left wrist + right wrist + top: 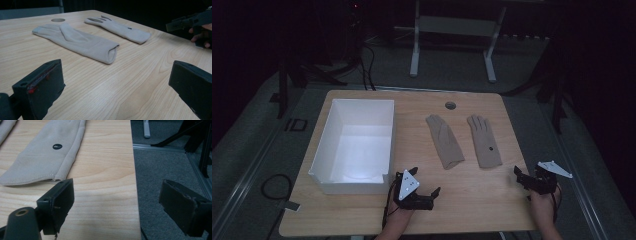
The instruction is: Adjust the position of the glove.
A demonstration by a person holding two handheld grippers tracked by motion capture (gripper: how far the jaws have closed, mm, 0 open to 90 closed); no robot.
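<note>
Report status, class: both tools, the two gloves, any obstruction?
Left tool open, empty. Right tool open, empty, near right glove. Left glove flat, untouched. White box aside; nothing blocking.

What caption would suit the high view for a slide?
Two beige fabric gloves lie flat beside a white rectangular box on a light wooden table, both hand-held grippers open.

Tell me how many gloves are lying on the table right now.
2. The left glove lies flat near the middle of the table, just right of the white box. The right glove lies beside it, apart, nearer the right edge. Neither looks hidden.
</note>
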